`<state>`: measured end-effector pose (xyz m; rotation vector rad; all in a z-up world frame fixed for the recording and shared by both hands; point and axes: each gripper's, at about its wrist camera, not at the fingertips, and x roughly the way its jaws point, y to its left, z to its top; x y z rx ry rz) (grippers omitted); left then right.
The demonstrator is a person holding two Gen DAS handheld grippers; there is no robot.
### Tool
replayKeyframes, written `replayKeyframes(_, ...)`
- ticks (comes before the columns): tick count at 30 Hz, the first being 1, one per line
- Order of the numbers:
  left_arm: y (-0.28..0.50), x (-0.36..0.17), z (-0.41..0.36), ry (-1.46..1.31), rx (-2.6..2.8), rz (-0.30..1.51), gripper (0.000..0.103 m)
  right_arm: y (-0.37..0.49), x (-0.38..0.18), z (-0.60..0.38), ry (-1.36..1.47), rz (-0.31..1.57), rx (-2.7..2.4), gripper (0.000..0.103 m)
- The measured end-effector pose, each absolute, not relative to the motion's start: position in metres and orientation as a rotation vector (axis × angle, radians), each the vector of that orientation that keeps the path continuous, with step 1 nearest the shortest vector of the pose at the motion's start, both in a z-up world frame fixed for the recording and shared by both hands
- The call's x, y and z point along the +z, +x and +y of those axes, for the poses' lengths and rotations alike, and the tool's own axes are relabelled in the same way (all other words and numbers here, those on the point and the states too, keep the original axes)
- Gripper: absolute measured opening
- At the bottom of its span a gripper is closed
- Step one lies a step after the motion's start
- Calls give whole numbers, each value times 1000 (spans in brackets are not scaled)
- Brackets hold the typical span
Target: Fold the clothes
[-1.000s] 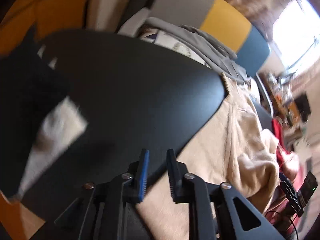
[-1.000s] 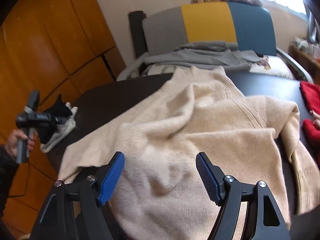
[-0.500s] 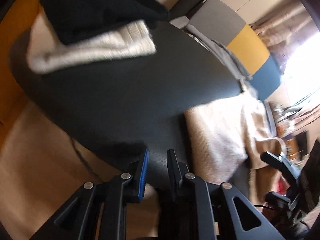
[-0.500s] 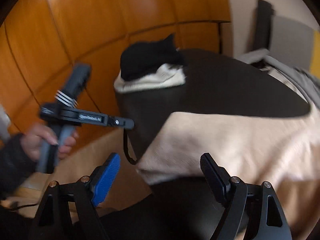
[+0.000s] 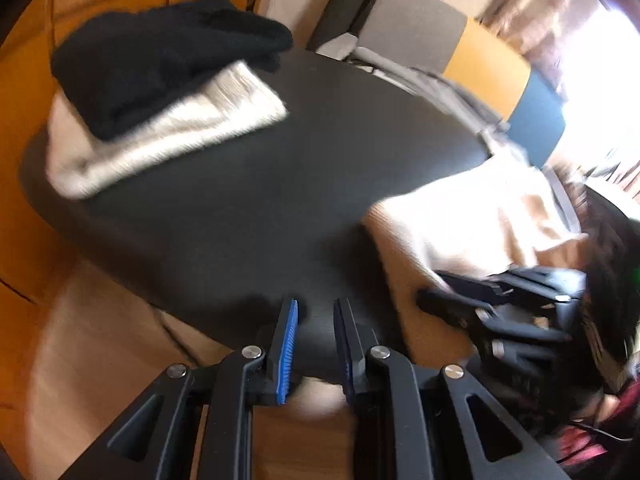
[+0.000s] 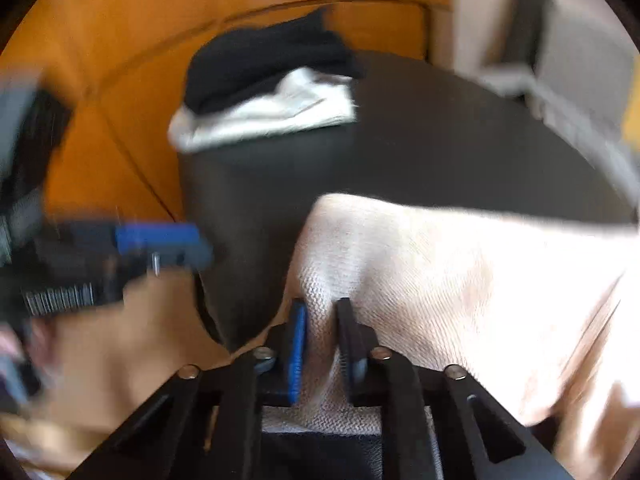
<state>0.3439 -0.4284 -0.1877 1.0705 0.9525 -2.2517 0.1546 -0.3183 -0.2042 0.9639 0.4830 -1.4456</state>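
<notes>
Since half a second ago the right gripper has come down on the cream sweater and its jaws, which were wide apart, are now clamping a pinch of knit at the near left corner of the garment. The left gripper has shifted only a little; its jaws are standing close together with a narrow gap, and nothing is between them.

The sweater is lying on the dark table, spreading from that near corner toward the far right, and some of it is hanging over the near edge. In the left wrist view the garment is lying to the right of the left gripper, with bare table just in front of the jaws. So the right gripper is the nearer one and is already holding the cloth, while the left one is beside it, to the left, near the table edge.

At the far left of the table a black folded garment is resting on a white folded garment. I judge that the fold will turn on the held corner.
</notes>
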Motion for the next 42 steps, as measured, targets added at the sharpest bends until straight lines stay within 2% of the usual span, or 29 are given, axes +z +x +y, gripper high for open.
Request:
replayKeyframes(7,327,-186,-427,981,-2330,1222,20,47,-230,-266,1323,-158,-1420,11)
replayKeyframes(9,314,-187,-423,988,-2341,1240,20,31,-239,-252,1347,-228,-1426,10)
replayKeyframes(21,218,-221,-445,979,-2185,1496,20,26,-240,-247,1265,-145,-1442,10)
replayKeyframes(31,191,-243,-449,965,-2124,1613,20,31,-227,-247,1206,-130,-1449,11)
replayKeyframes(34,190,-246,-450,941,-2115,1625,19,31,-215,-245,1182,-124,-1460,23)
replayKeyframes(35,189,-246,-449,947,-2118,1608,18,31,-212,-245,1174,-122,-1463,32)
replayKeyframes(36,188,-245,-449,954,-2122,1591,15,31,-208,-244,1166,-119,-1467,47)
replayKeyframes(37,187,-245,-448,963,-2126,1568,12,31,-204,-244,1158,-117,-1470,57)
replayKeyframes(38,185,-244,-447,974,-2129,1542,10,32,-200,-243,1150,-115,-1473,77)
replayKeyframes(39,184,-244,-447,980,-2133,1530,8,32,-196,-243,1142,-113,-1477,87)
replayKeyframes(42,185,-245,-448,968,-2133,1537,8,32,-184,-241,1117,-106,-1487,90)
